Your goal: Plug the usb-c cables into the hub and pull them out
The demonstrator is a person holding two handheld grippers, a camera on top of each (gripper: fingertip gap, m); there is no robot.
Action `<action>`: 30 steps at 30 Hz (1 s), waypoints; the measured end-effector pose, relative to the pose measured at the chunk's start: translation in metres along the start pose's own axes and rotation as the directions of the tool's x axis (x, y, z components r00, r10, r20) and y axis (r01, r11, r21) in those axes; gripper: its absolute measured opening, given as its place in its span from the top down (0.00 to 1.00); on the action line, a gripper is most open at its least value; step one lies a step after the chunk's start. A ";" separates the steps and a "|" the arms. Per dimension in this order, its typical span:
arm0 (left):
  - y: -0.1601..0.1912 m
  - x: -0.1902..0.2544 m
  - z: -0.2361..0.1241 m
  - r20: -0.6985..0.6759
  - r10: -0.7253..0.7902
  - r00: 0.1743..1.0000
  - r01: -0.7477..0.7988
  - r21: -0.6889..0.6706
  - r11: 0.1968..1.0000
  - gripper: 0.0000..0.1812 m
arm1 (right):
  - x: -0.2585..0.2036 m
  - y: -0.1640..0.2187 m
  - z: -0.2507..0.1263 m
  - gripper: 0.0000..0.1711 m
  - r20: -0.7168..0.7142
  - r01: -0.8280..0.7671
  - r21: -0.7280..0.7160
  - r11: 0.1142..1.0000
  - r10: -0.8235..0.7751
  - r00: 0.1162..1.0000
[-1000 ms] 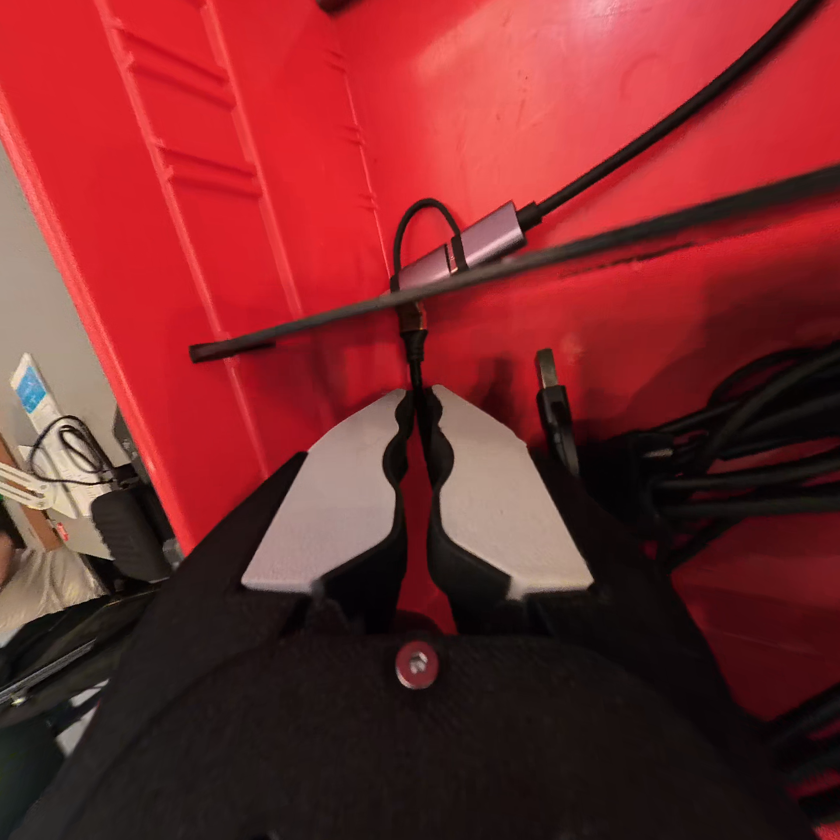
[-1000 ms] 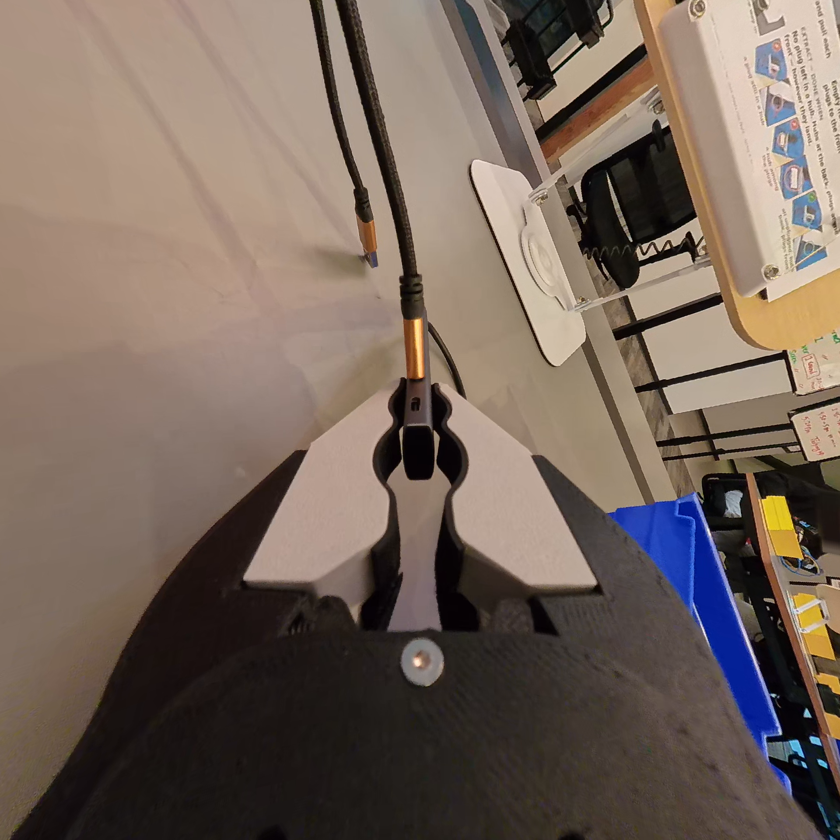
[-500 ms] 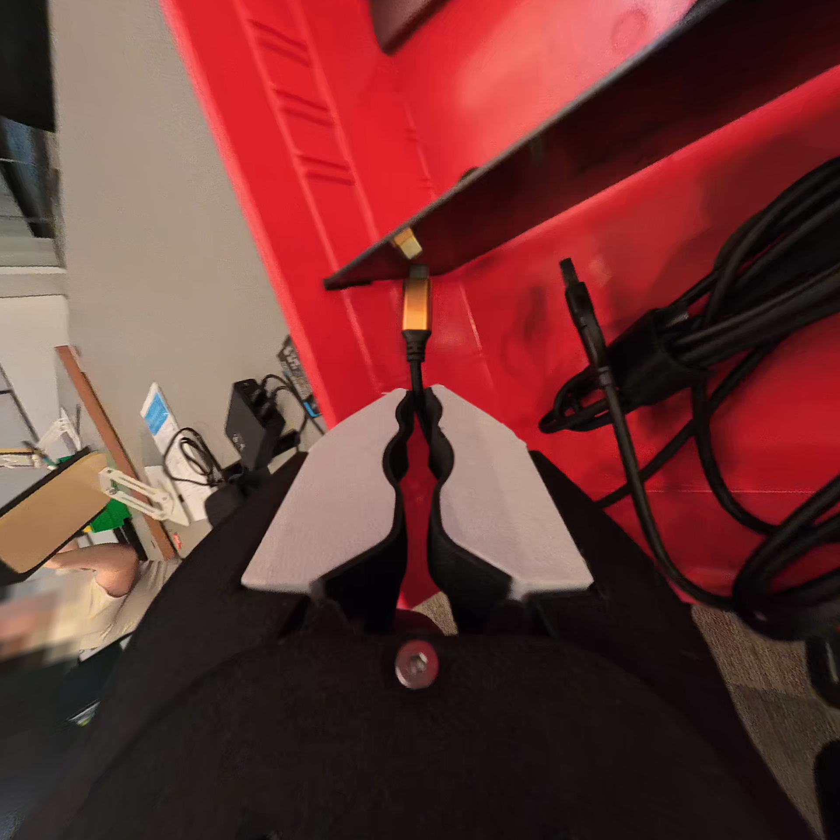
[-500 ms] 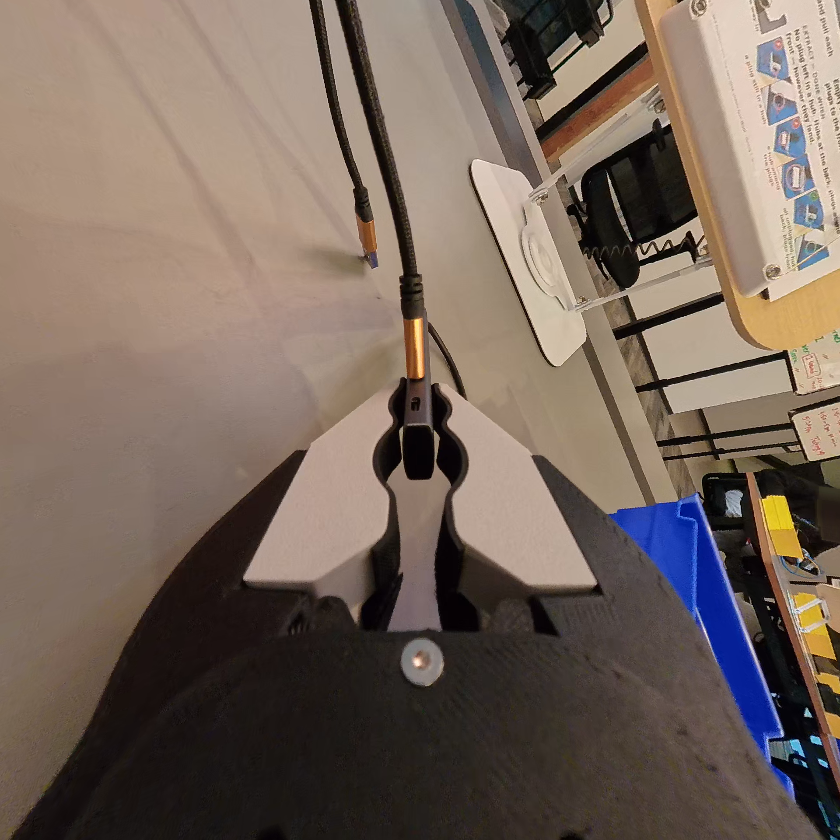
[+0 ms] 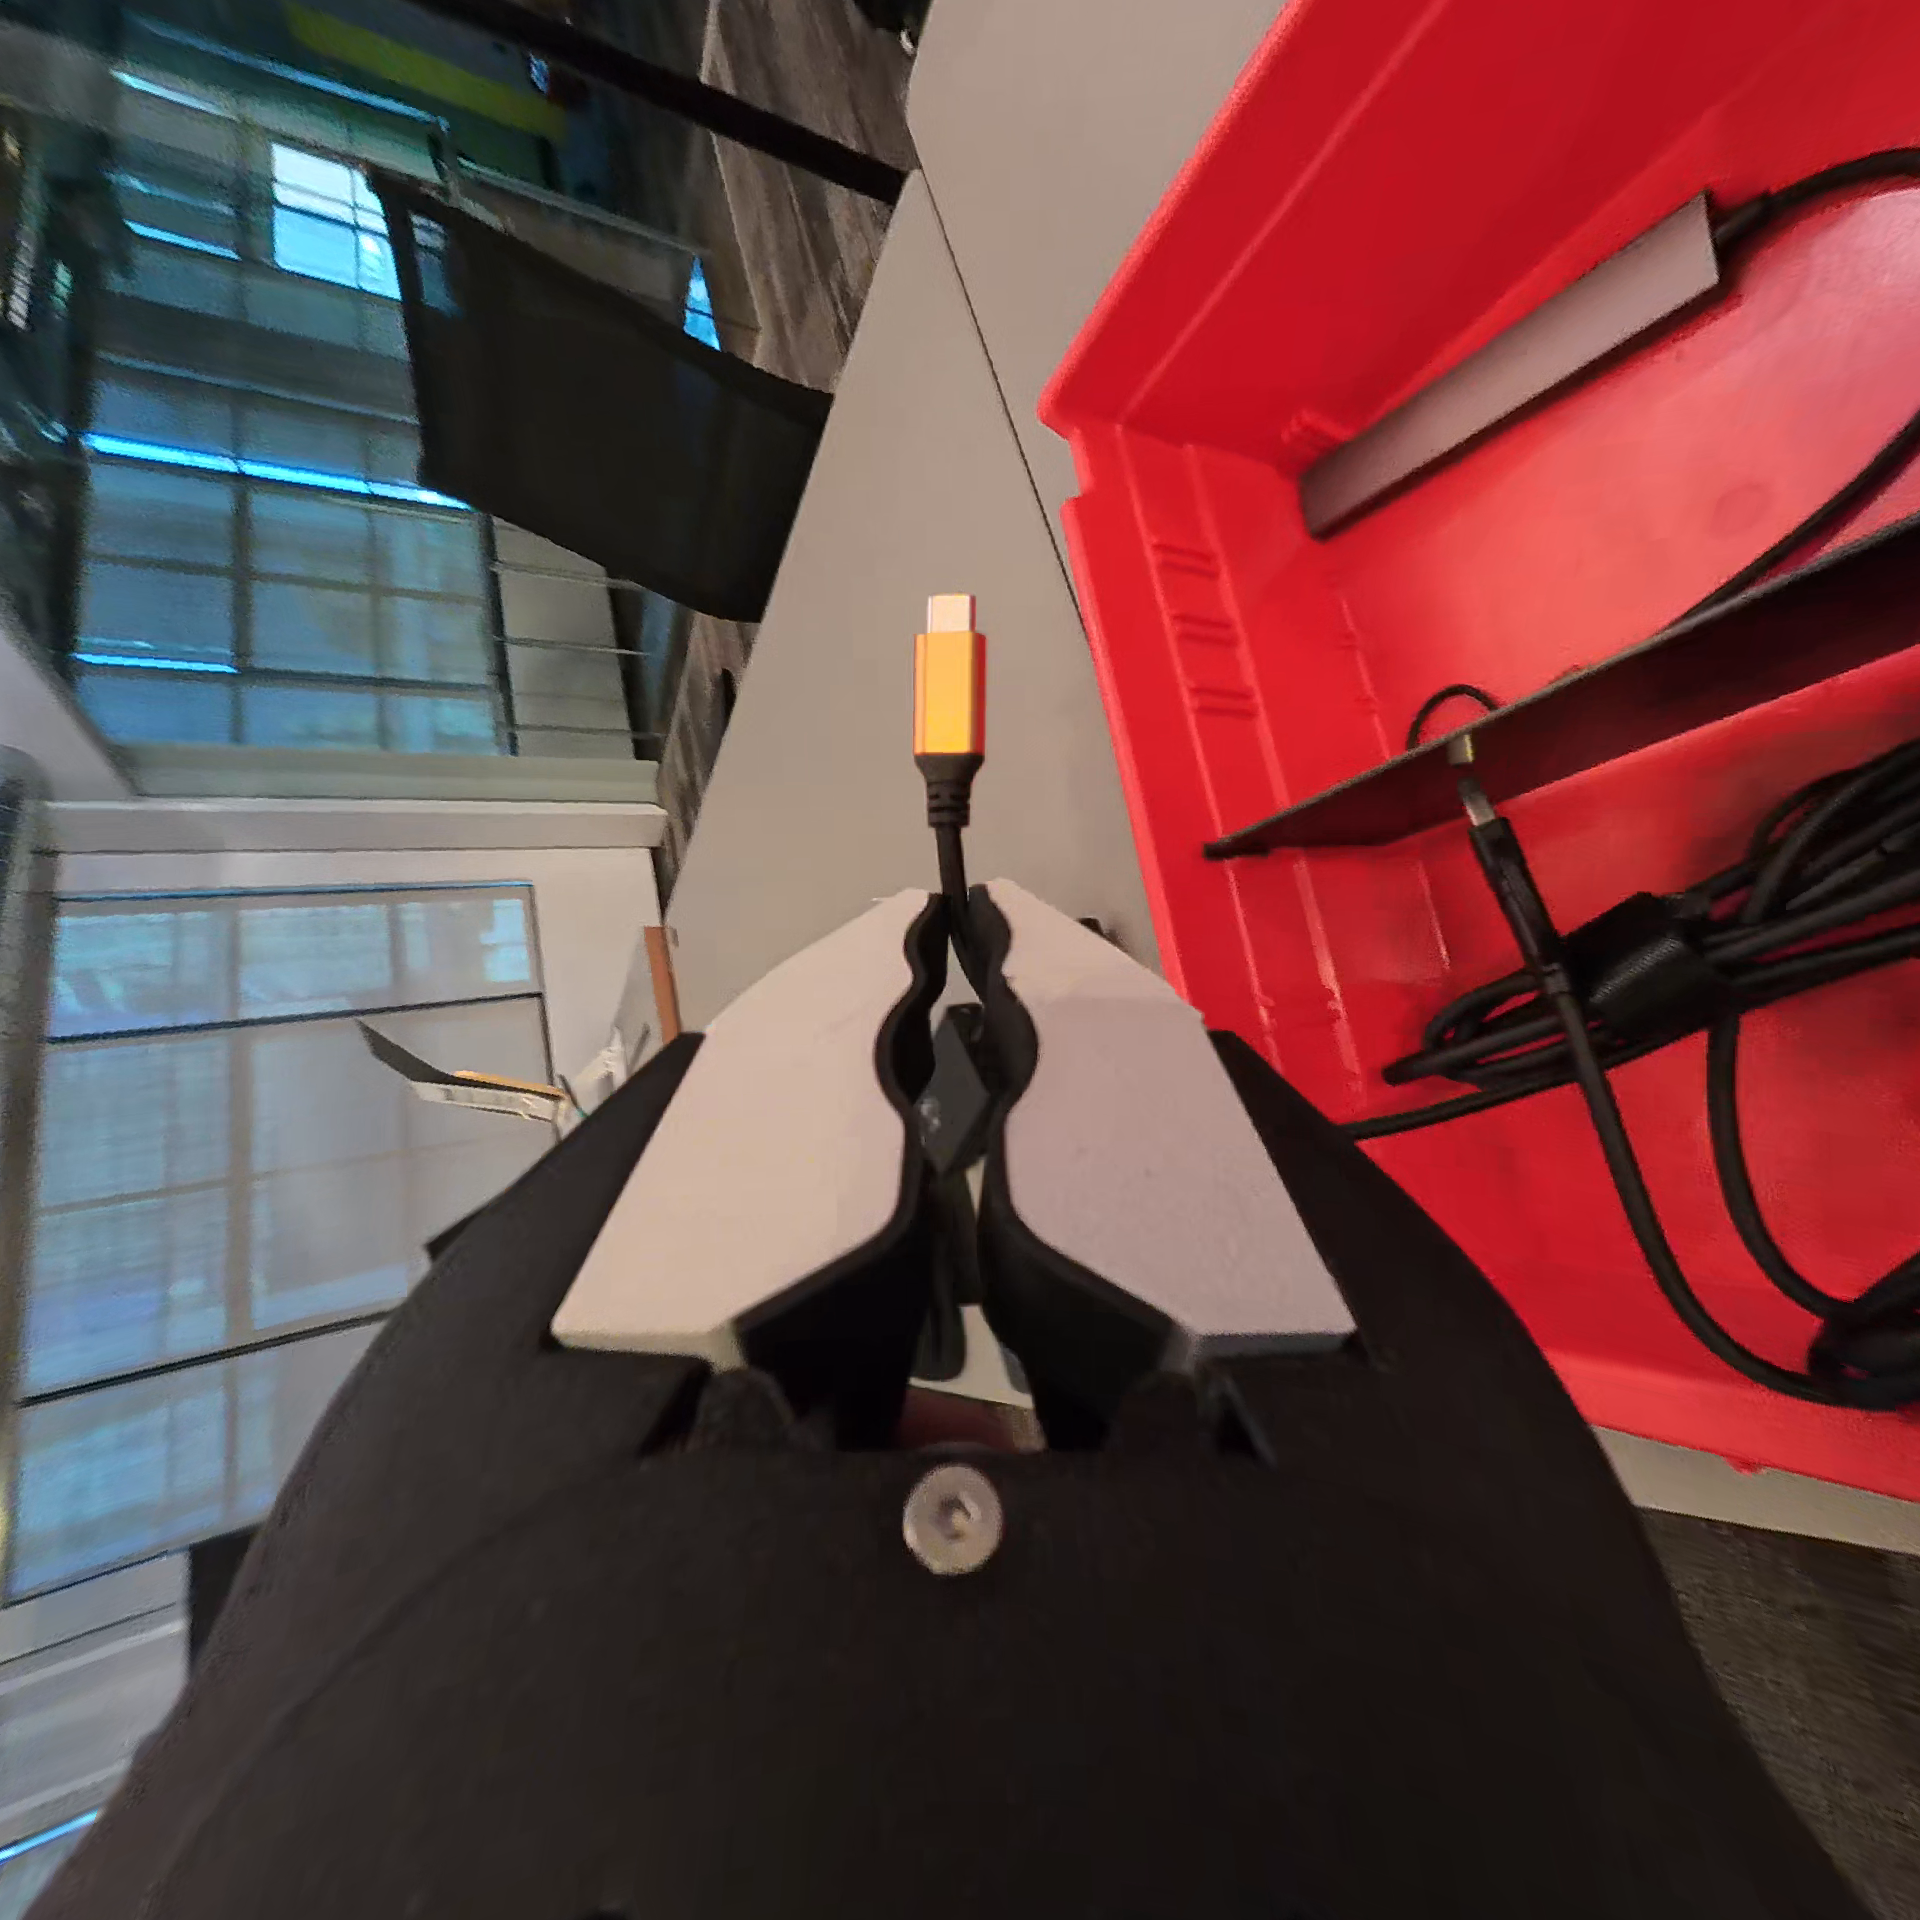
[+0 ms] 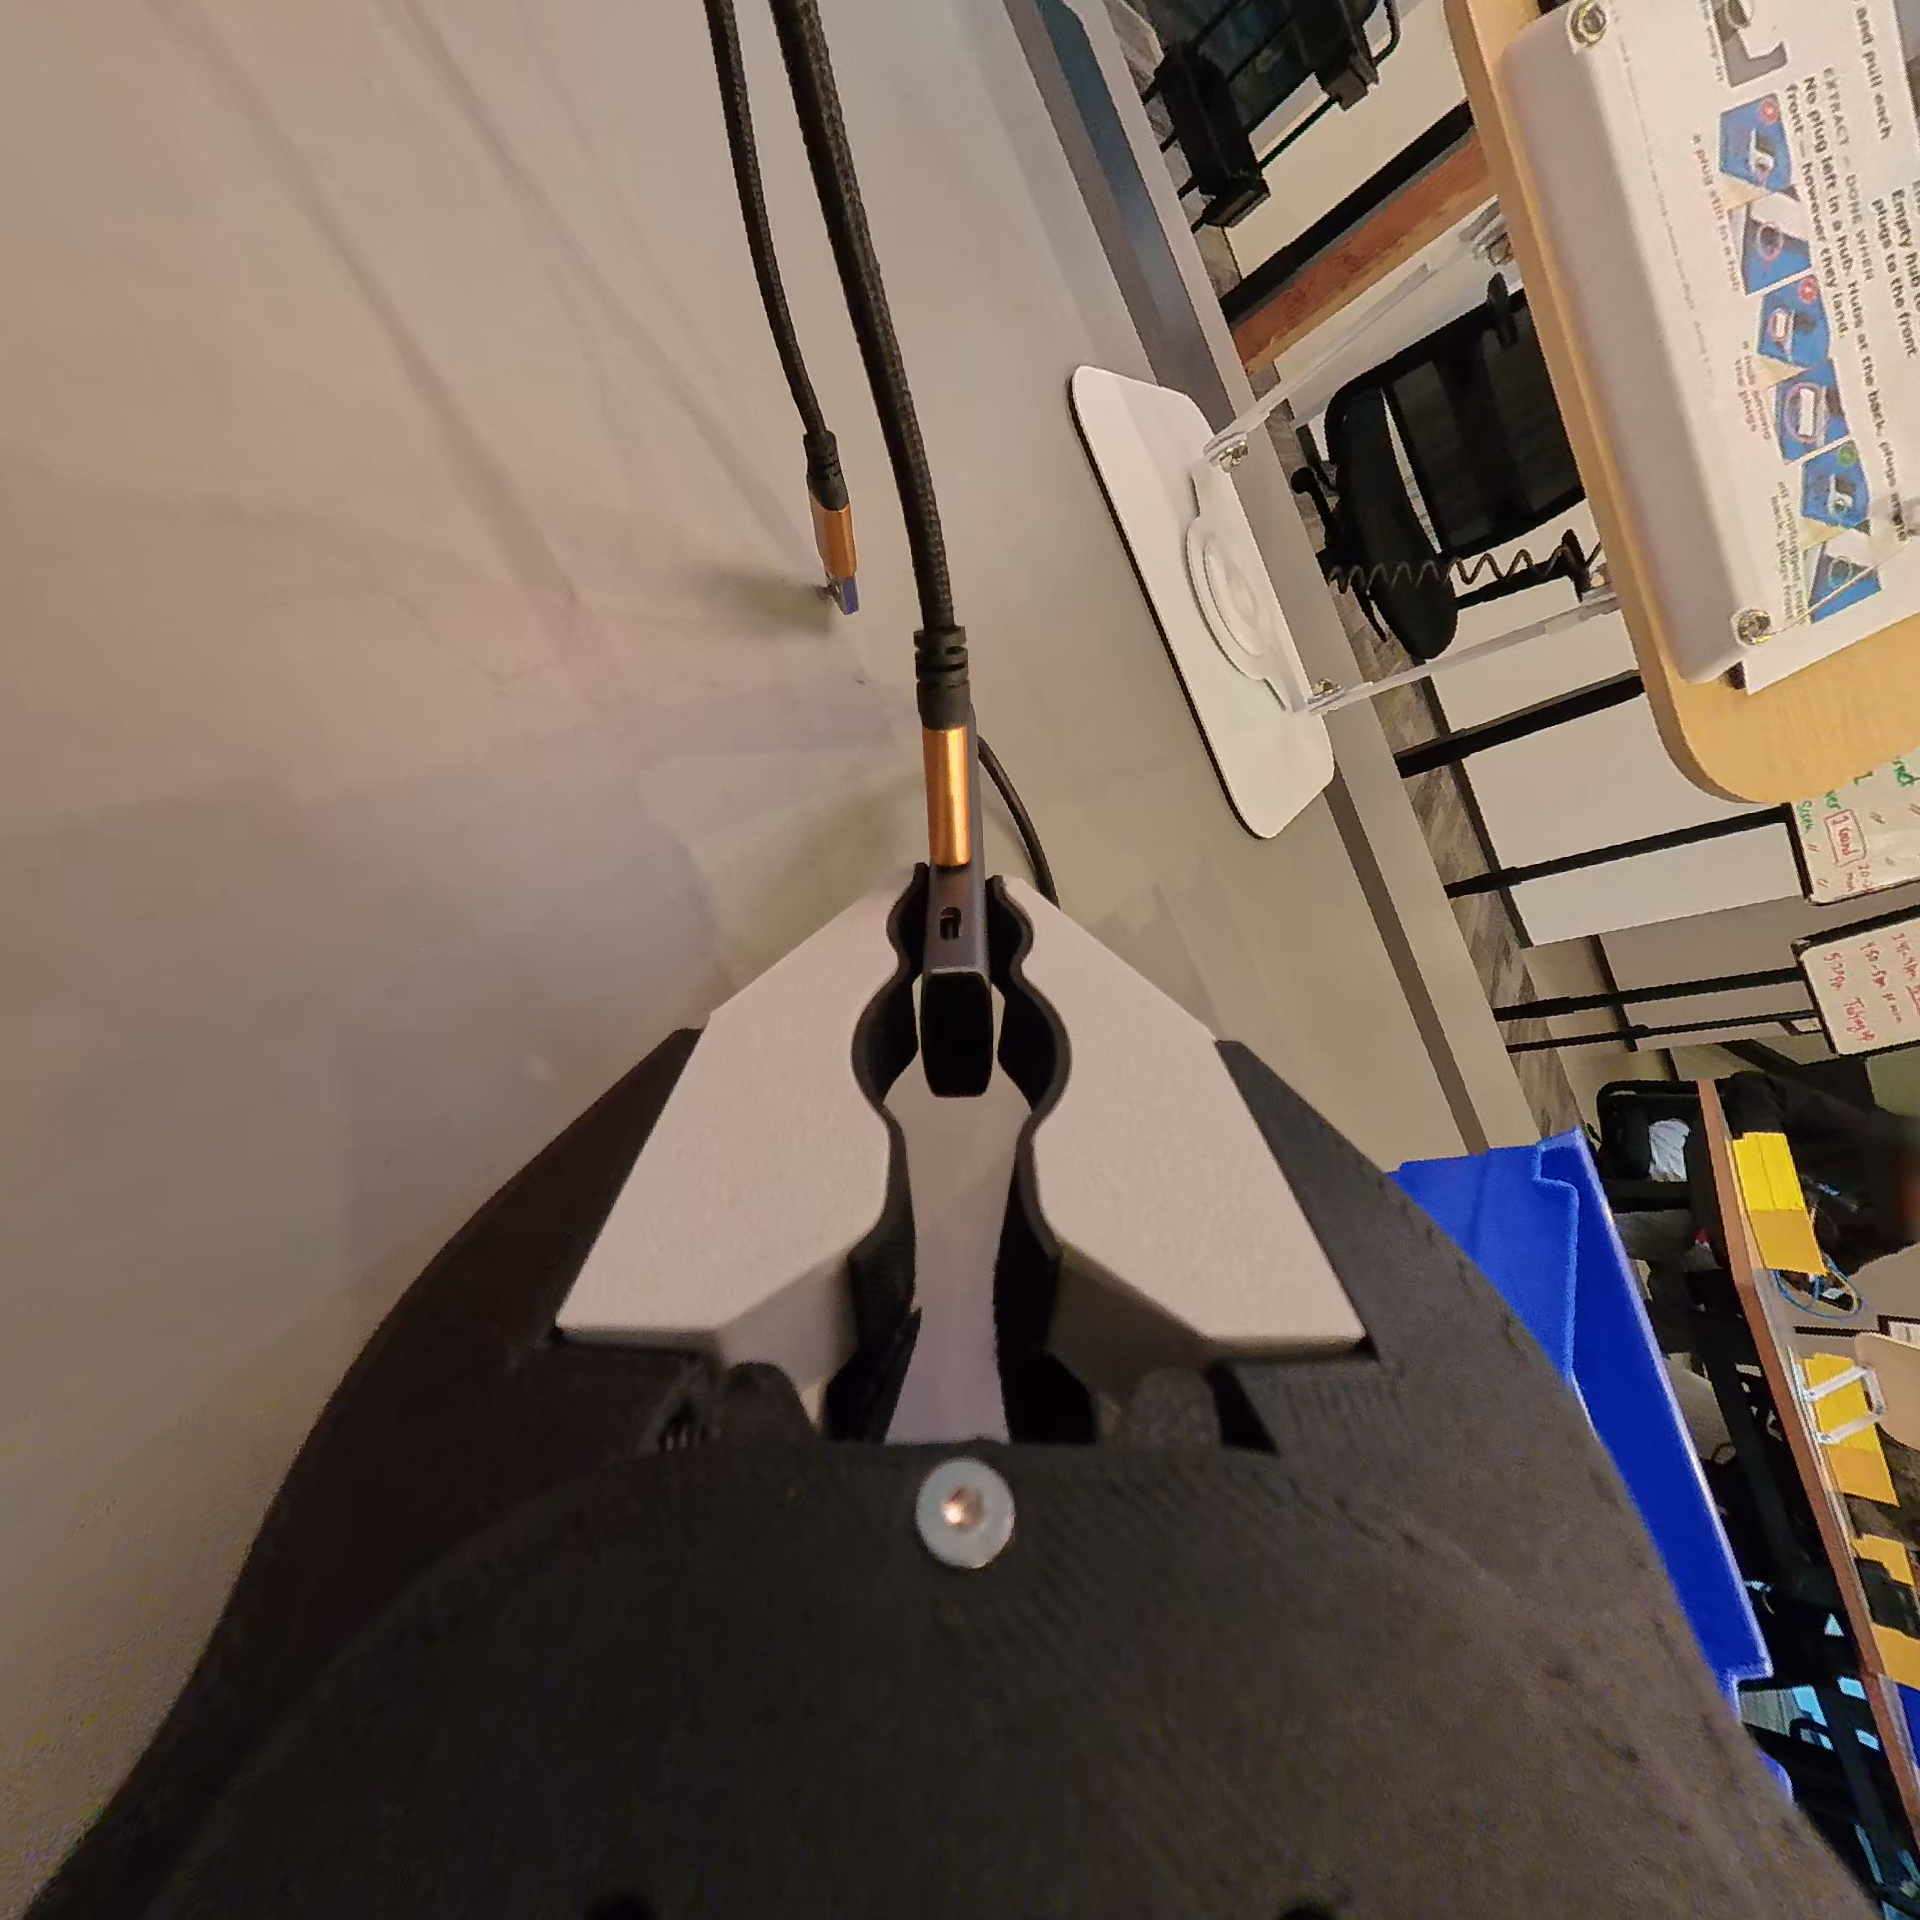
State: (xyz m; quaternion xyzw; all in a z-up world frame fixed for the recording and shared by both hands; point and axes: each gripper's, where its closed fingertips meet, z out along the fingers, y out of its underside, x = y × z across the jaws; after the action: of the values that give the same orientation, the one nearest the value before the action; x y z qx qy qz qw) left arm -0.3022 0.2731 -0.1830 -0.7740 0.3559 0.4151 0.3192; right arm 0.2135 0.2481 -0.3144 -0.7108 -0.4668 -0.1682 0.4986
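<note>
My left gripper [image 5: 961,902] is shut on a thin black cable just behind its orange usb-c plug [image 5: 948,691]. The plug points forward in the air, free of any port, over the grey table to the left of the red bin [image 5: 1174,582]. My right gripper [image 6: 956,896] is shut on a small dark grey hub [image 6: 951,977], held low over the table. A braided black cable with an orange plug [image 6: 945,795] sits plugged into the hub's front end. A second braided cable ends in a loose orange plug [image 6: 833,535] on the table beyond.
The red bin holds a grey bar-shaped hub [image 5: 1507,384], a black divider [image 5: 1579,738] and a bundle of black cables [image 5: 1662,987]. In the right wrist view a white pad with a clear stand [image 6: 1205,592] lies to the right, and a blue bin [image 6: 1538,1330] is near the table edge. Left tips to right tips: about 55 centimetres.
My left gripper has lifted the orange-plug cable out of the red bin and swung left, so the plug now stands clear over the table. The right gripper and hub have not moved.
</note>
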 end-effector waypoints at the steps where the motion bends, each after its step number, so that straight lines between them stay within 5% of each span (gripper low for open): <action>1: -0.004 -0.004 -0.001 0.018 0.020 1.000 -0.020 0.009 1.000 0.98 | 0.000 0.000 0.000 0.96 0.000 0.000 0.000 1.000 0.000 1.000; 18: -0.072 -0.062 -0.007 0.278 0.258 0.925 -0.286 0.068 0.956 0.98 | 0.003 0.003 0.000 0.96 -0.002 -0.003 0.001 1.000 0.003 1.000; 23: -0.083 -0.010 0.009 0.197 0.412 0.890 -0.435 0.093 0.895 0.98 | 0.002 0.002 0.001 0.96 -0.002 -0.007 0.006 1.000 0.007 1.000; 30: -0.101 -0.073 -0.014 0.330 0.269 0.905 -0.335 0.161 0.929 0.98 | 0.002 0.004 0.003 0.96 0.000 -0.008 0.006 1.000 0.008 1.000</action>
State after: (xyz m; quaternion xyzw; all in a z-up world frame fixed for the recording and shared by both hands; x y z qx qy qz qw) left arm -0.2437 0.3376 -0.0933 -0.5978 0.4614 0.5324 0.3824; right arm 0.2168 0.2513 -0.3164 -0.7110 -0.4647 -0.1648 0.5014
